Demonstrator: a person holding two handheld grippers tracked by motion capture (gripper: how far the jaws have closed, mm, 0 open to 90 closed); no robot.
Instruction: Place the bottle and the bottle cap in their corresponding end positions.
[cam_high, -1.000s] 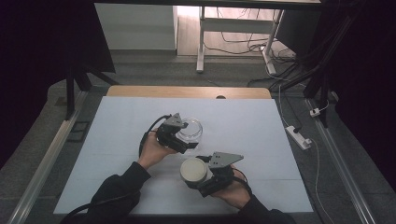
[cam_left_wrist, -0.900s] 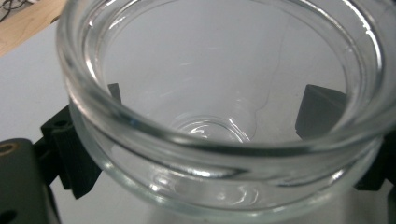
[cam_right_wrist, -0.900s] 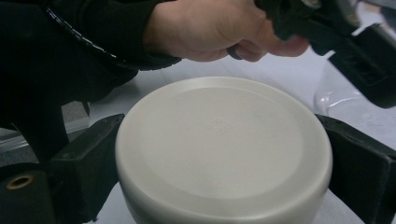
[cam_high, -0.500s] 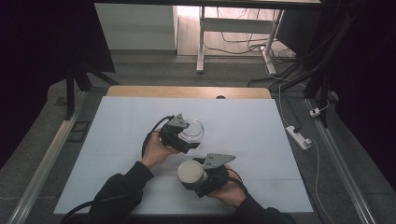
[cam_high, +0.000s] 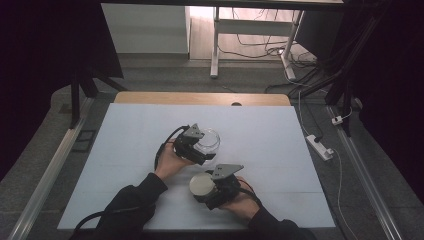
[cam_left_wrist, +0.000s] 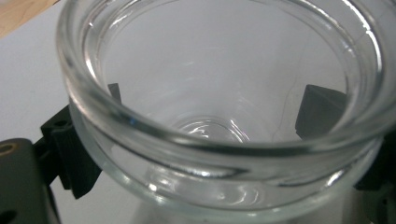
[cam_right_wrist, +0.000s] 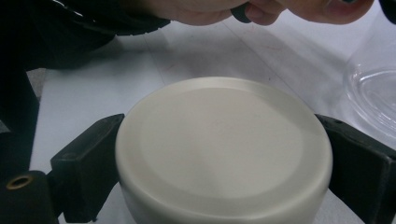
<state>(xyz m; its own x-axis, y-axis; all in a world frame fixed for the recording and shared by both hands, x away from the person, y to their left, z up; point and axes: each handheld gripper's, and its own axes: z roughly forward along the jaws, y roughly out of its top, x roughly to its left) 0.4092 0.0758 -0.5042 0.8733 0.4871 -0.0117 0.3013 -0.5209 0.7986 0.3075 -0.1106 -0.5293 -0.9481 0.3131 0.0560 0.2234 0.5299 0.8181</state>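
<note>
White table (cam_high: 125, 130) in a dim lab; left gripper (cam_high: 196, 146) is clamping the clear round glass jar (cam_high: 207, 140) mid-table, mouth open. Right gripper (cam_high: 212, 187), jaws closed on the cream round lid (cam_high: 201, 184), is drifting toward the near edge, away from the jar, so capping isn't imminent
</note>
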